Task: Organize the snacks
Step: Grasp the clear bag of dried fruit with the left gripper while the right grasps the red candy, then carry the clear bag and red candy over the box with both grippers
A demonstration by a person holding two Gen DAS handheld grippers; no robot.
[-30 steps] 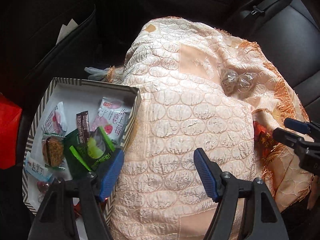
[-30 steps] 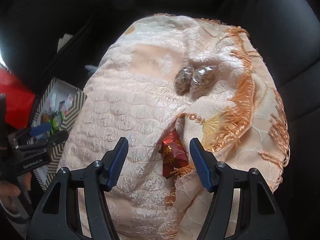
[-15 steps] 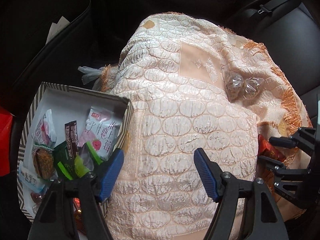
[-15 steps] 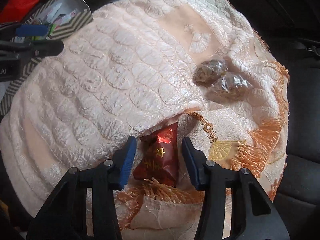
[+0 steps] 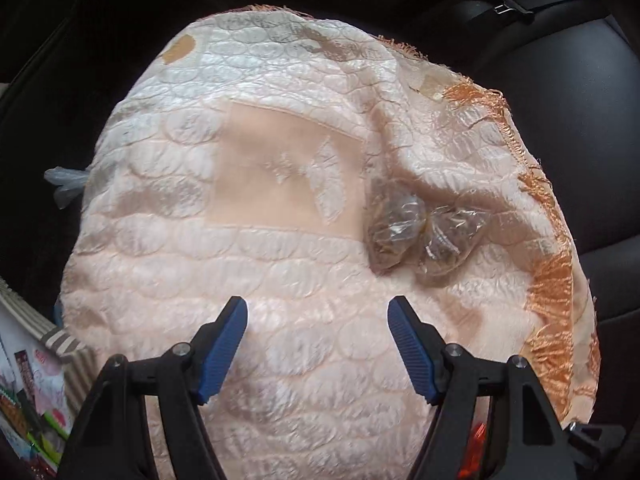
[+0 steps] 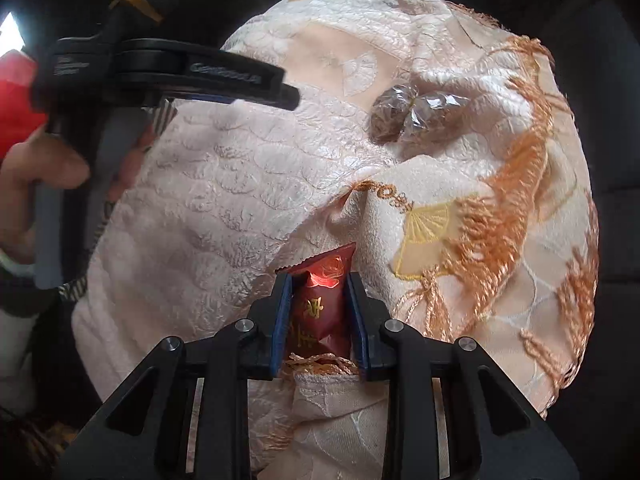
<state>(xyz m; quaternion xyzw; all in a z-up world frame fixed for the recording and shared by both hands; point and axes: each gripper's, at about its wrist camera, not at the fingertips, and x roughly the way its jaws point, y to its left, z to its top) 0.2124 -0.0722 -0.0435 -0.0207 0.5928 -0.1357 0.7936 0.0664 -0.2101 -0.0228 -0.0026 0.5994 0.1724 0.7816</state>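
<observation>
Red foil w/ gold characters: that's the candy packet [image 6: 318,304], pinched between the blue pads of the right gripper [image 6: 318,312]. It's clamped across the packet's middle, top corner sticking out past the fingertips. The packet sits in a fold of the peach quilted cloth [image 6: 240,208], and orange fringe [image 6: 324,362] lies right under it, touching the lower edge.

Left gripper [image 5: 318,344] hangs over the cloth w/ its jaws wide apart, nothing between them. Ahead of it and a bit right, 2 clear-wrapped candies [image 5: 420,240] lie side by side on the cloth, touching each other. The striped snack box [image 5: 60,348] shows only at the far left edge of the left view, w/ a few packets inside.

Risks, as I judge them:
- Fringe threads could snag when the packet lifts, since they sit just below the pads; that would drag the cloth and maybe roll the 2 clear candies off the hump.
- Foil is slick and puffy; a weak squeeze may let it slide out on the way to the box.
- Left gripper is close on the right's path toward the box, so the 2 could bump.
</observation>
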